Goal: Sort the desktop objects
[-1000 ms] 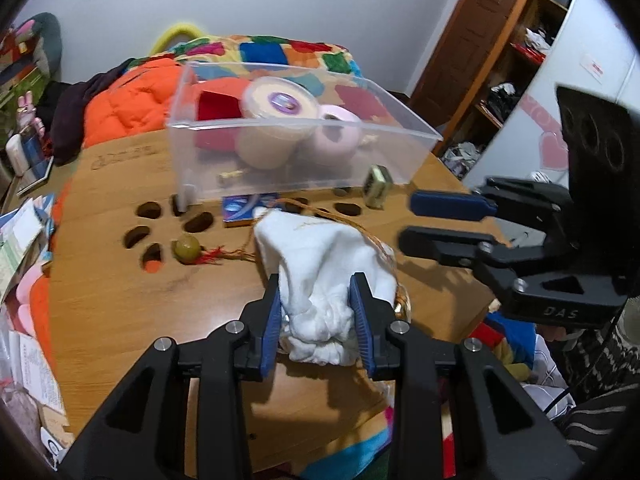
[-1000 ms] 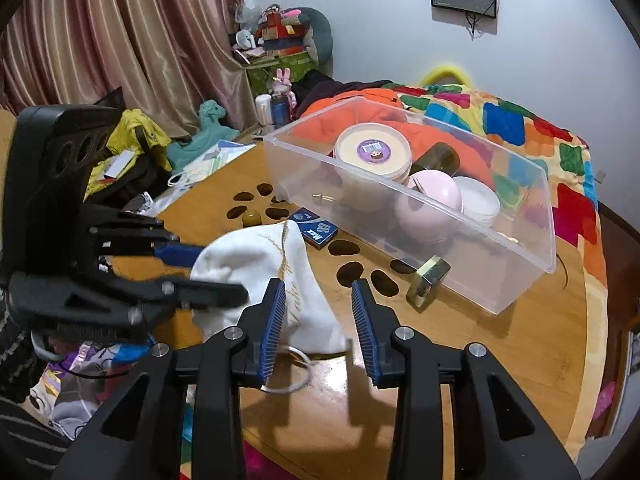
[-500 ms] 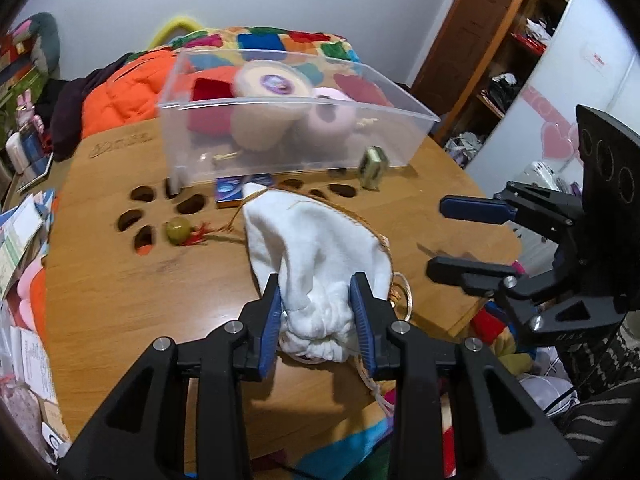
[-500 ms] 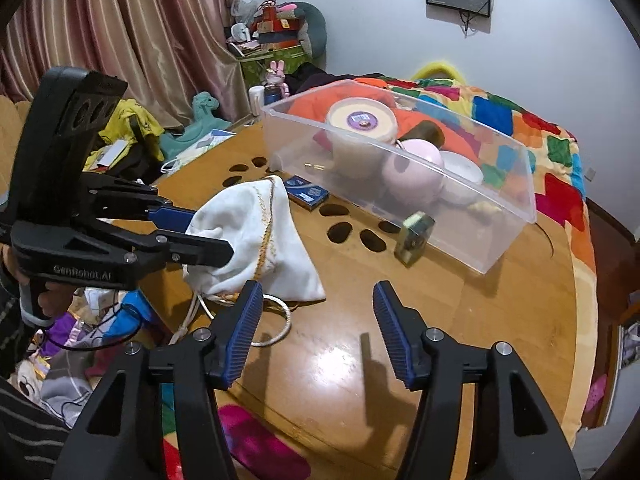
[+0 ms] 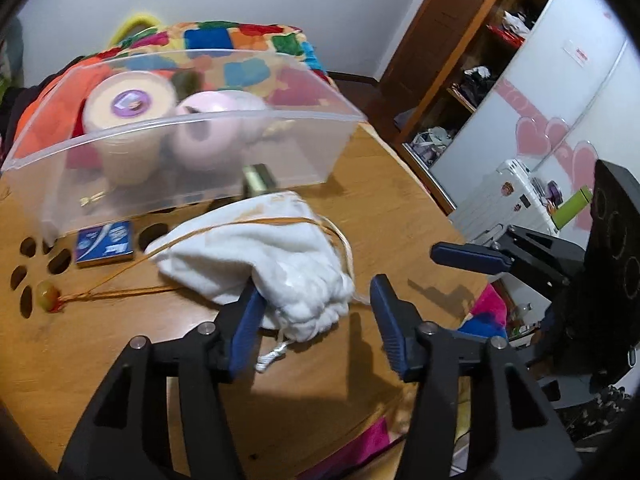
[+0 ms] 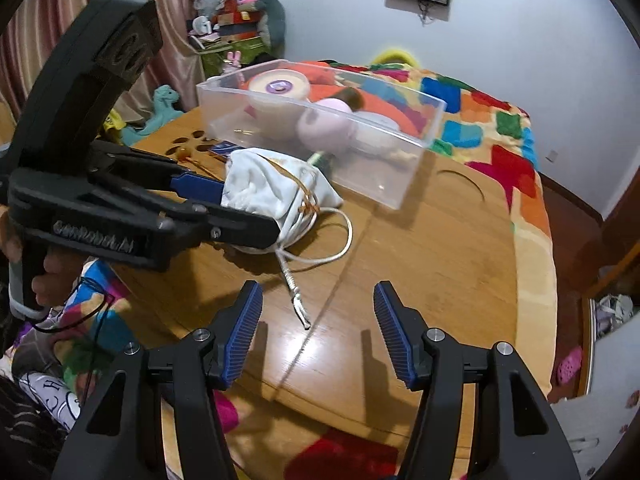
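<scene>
A white drawstring pouch [image 5: 280,256] lies on the round wooden table [image 5: 380,208], just in front of the clear plastic bin [image 5: 180,120]. My left gripper [image 5: 318,320] straddles the pouch's gathered end. Its jaws are opening: the left pad touches the cloth and the right pad stands clear of it. In the right wrist view the left gripper [image 6: 230,206] sits around the pouch [image 6: 272,188]. My right gripper [image 6: 316,328] is open above bare wood, with the tip of the pouch's white cord [image 6: 298,304] just ahead of it. The bin [image 6: 320,80] holds a cream tub [image 5: 124,120] and a pink round case [image 5: 212,132].
A small blue box [image 5: 105,243], a green bead on an orange cord [image 5: 48,296] and a small gold box [image 5: 258,180] lie near the bin. Paw-shaped cut-outs [image 5: 28,280] pierce the tabletop. The table edge is close below both grippers. A patchwork quilt [image 6: 500,128] lies behind.
The left jaws, shut on the pouch before, have parted from it. The right jaws have widened and that gripper has drawn back from the pouch. Both views have swung to the right.
</scene>
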